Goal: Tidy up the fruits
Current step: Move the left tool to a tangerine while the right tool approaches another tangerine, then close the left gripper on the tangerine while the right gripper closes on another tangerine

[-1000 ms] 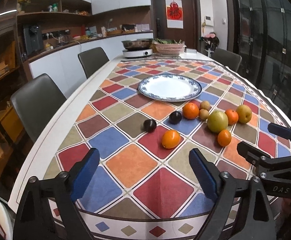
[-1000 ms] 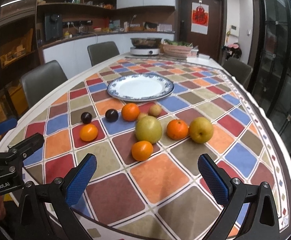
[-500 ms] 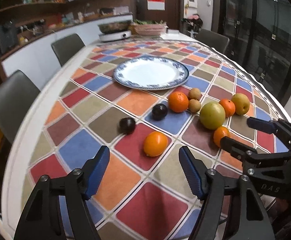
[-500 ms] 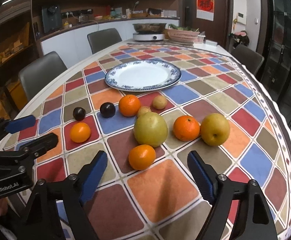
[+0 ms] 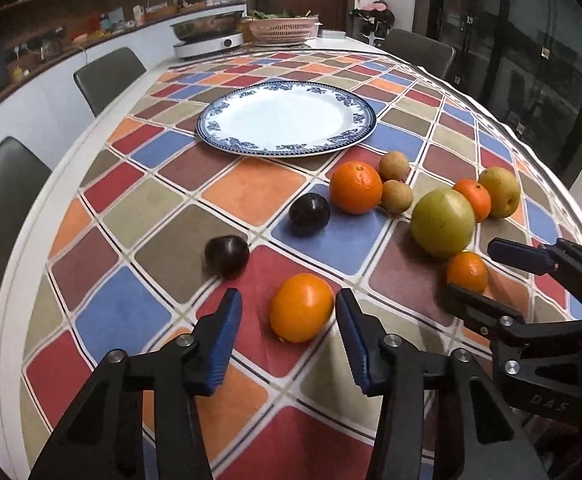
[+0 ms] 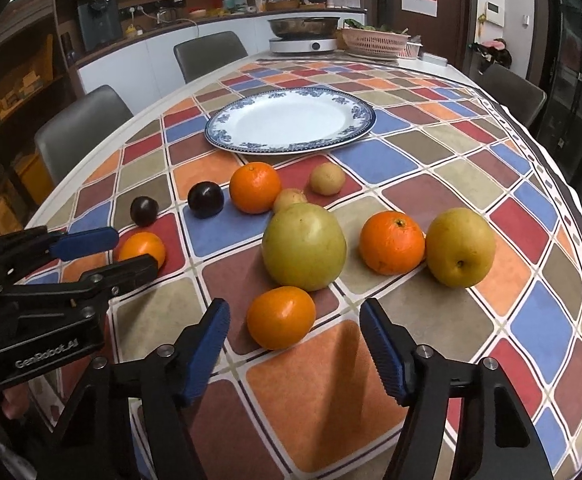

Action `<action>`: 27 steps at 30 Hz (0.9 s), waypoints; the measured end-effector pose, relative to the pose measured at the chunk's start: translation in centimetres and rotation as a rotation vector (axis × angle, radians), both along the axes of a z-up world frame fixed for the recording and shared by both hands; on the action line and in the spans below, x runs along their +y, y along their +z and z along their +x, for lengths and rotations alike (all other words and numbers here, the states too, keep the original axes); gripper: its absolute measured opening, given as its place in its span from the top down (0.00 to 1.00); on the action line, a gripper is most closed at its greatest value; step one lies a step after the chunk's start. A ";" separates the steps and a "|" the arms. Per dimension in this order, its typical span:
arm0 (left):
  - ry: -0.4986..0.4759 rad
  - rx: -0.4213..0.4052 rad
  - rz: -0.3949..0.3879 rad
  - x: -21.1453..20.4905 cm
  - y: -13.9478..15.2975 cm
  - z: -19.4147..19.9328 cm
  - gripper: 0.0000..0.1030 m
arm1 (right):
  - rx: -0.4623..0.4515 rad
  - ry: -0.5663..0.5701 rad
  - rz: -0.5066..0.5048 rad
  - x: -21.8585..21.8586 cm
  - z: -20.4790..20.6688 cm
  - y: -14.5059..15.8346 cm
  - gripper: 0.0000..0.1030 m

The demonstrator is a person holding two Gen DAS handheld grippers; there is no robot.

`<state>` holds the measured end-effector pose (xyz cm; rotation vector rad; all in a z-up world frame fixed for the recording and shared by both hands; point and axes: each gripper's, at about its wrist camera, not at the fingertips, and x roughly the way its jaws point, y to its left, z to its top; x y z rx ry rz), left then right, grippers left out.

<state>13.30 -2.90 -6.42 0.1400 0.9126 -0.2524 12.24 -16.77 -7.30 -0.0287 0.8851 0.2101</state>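
A white plate with a blue rim (image 5: 287,120) (image 6: 289,120) stands empty on the checked tablecloth. Loose fruit lies in front of it. My left gripper (image 5: 287,320) is open, its fingers either side of a small orange (image 5: 301,312), not touching it. My right gripper (image 6: 293,338) is open around another small orange (image 6: 281,317). Beyond lie a big green pear (image 6: 303,246), an orange (image 6: 391,242), a yellow pear (image 6: 459,252), a larger orange (image 6: 254,187), two dark plums (image 6: 206,199) (image 6: 144,211) and two small brown fruits (image 6: 327,178).
The table's left edge (image 5: 11,280) is close to my left gripper. Grey chairs (image 6: 79,132) stand along the left side. A hot plate with a pan (image 6: 303,36) and a basket (image 6: 375,38) sit at the far end.
Both grippers have moved forward and down toward the table. Each now has a small orange between its open fingers. The jaws have narrowed somewhat.
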 end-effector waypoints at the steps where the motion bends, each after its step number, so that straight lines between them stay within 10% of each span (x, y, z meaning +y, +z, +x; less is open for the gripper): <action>1: -0.001 -0.001 0.001 0.0 0.0 0.1 0.53 | 0.002 0.001 0.001 0.0 0.1 -0.1 0.35; 16: -0.024 0.025 -0.024 -0.4 -0.5 0.1 0.68 | 0.028 0.030 0.024 0.0 0.3 -0.5 0.65; 27: -0.024 -0.016 -0.052 -0.5 1.5 -1.6 0.68 | -0.030 0.042 0.022 0.1 -1.1 1.2 0.65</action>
